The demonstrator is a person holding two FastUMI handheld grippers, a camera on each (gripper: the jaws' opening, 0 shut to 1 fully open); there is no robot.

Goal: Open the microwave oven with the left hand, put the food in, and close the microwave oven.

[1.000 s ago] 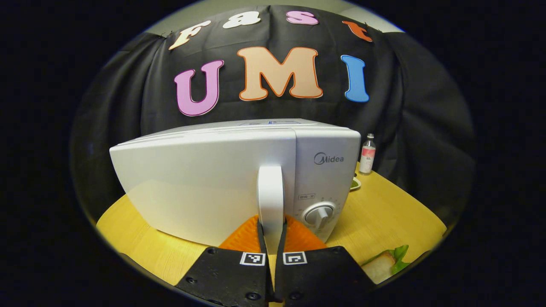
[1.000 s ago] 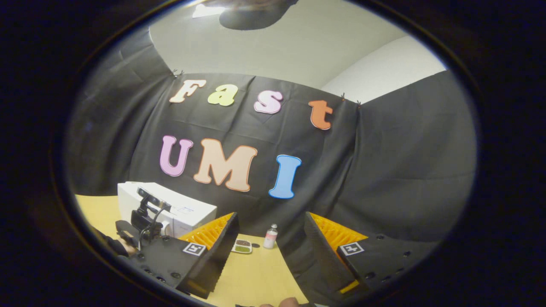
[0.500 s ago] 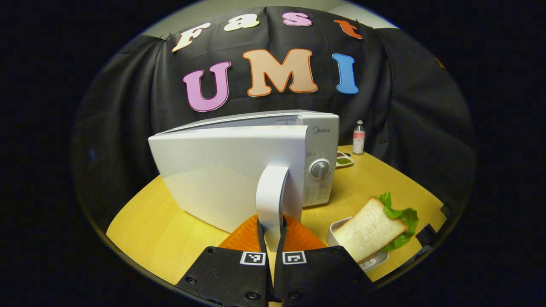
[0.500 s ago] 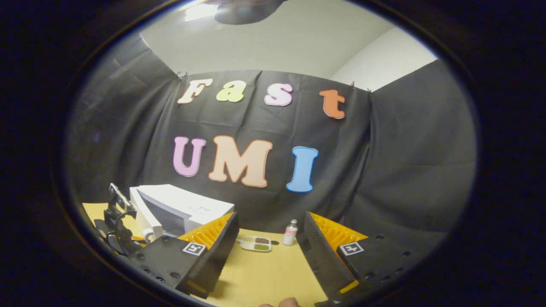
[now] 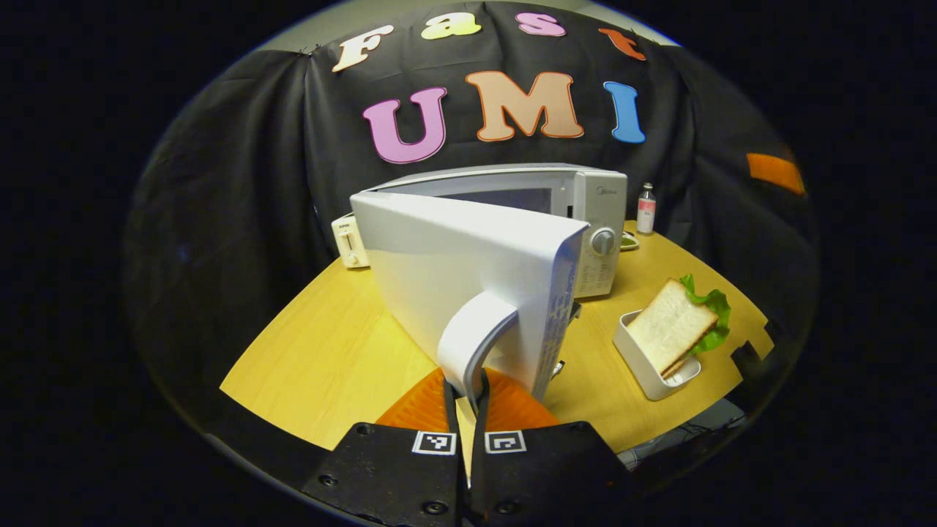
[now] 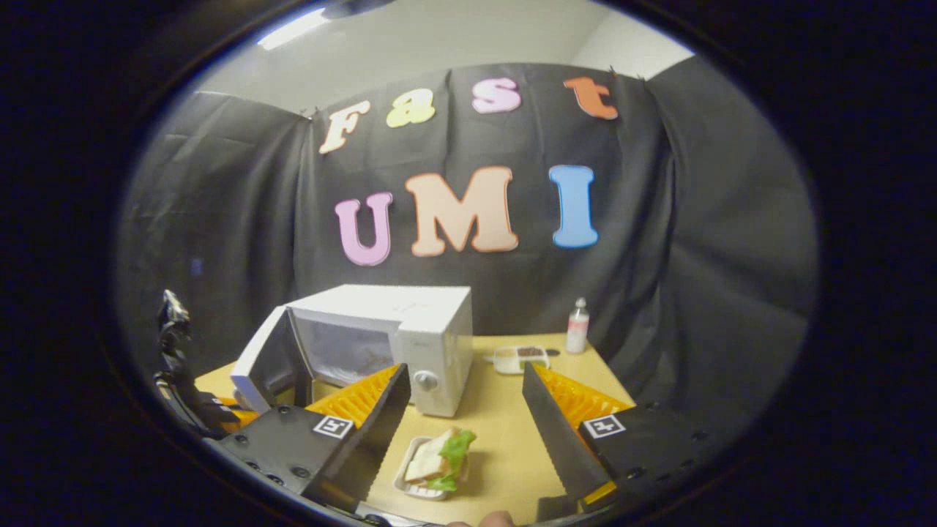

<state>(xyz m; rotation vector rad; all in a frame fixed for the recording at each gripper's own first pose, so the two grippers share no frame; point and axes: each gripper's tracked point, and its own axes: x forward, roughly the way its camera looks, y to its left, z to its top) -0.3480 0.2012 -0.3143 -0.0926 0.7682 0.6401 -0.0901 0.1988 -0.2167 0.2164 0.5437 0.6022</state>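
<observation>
While the left gripper [image 5: 466,395] pinches the door handle [image 5: 474,338] of the microwave [image 5: 596,201], its fingers should follow the hinge arc, and the sandwich [image 5: 677,322] waits in its tray on the desk [image 5: 329,351]. From the right gripper view, the right gripper's [image 6: 463,410] fingers are spread above the sandwich; the oven's floor is hard to make out.

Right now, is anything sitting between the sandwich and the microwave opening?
Nothing visible does. The sandwich sits in its white tray on bare table in front of the microwave. The door is swung out to the side, held by the left tongs, leaving the cavity open.
</observation>
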